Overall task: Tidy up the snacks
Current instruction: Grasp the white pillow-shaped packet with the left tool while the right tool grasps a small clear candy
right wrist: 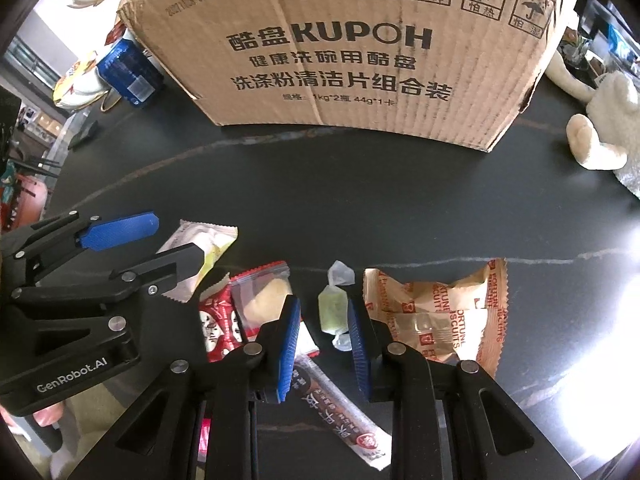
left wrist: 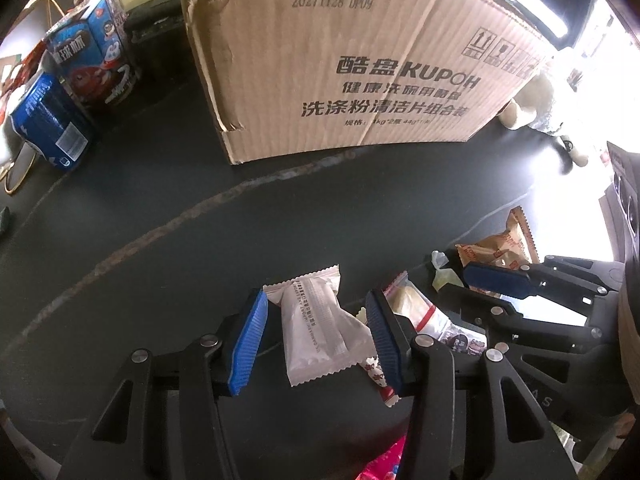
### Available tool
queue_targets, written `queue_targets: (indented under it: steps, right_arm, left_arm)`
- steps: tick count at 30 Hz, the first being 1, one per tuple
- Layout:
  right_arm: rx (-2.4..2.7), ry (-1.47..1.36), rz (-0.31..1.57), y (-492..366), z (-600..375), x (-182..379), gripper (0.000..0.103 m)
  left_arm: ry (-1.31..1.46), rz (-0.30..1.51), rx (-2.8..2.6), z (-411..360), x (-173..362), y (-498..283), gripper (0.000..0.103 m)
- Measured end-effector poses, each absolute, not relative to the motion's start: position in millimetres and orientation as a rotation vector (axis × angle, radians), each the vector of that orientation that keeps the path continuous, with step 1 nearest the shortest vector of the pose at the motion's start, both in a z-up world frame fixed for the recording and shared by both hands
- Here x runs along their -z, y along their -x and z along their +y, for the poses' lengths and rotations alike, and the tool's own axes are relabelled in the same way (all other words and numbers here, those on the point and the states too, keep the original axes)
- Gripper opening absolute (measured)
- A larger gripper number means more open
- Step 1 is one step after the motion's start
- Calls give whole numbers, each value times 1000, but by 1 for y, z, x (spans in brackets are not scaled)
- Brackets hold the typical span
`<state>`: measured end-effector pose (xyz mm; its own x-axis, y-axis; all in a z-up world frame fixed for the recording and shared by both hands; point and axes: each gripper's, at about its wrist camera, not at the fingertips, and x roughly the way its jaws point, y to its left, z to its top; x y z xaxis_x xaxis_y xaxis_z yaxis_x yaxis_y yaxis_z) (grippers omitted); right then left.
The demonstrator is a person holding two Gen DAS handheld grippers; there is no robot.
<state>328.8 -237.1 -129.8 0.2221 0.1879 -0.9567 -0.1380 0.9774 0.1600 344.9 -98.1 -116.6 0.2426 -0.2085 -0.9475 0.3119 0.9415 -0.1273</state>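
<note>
Up close by the left gripper (left wrist: 316, 296): blue pads spread wide, not squeezing, with a white packet (left wrist: 316, 332) lying flat on the black table (left wrist: 160, 220) right in the gap. Cannot tell if the pads touch it. Just beside the right pad, a bit of a red packet (left wrist: 378, 376) poking out from under.

Same with the right gripper (right wrist: 324, 302): spread apart, holding nothing, with a small green candy (right wrist: 332, 308) lying between the tips. Under its pads, nearer the camera, a long brown stick (right wrist: 340, 412) lying slanted. Left of the candy, a clear packet (right wrist: 260, 300) with red edges, resting partly on the red packet. Right of the candy, touching the right pad, a crinkly orange biscuit bag (right wrist: 440, 312).

A little farther, only dark table with thin pale lines.

Farther back, in the middle, a big brown box (right wrist: 352, 52) standing on the table, marked KUPOH. Off to its left, a blue can (right wrist: 128, 72) on its side and blue snack boxes (left wrist: 92, 68) standing up. Off to its right, a cream plush toy (right wrist: 600, 120) lying near the table edge.
</note>
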Motion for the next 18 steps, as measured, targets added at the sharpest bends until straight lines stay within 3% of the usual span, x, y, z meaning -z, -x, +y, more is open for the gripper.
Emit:
queue_targets:
  steps: [11, 13, 18]
  right_arm:
    - [-208, -36, 1345, -337, -236, 142, 26]
    - [-208, -30, 1344, -339, -236, 143, 19]
    - [-215, -31, 1339, -340, -231, 146, 19]
  left_arm:
    - [-85, 1311, 357, -93, 127, -351, 41]
    - [-82, 1316, 360, -92, 130, -352, 37]
    - [-77, 1329, 359, -89, 136, -353, 35]
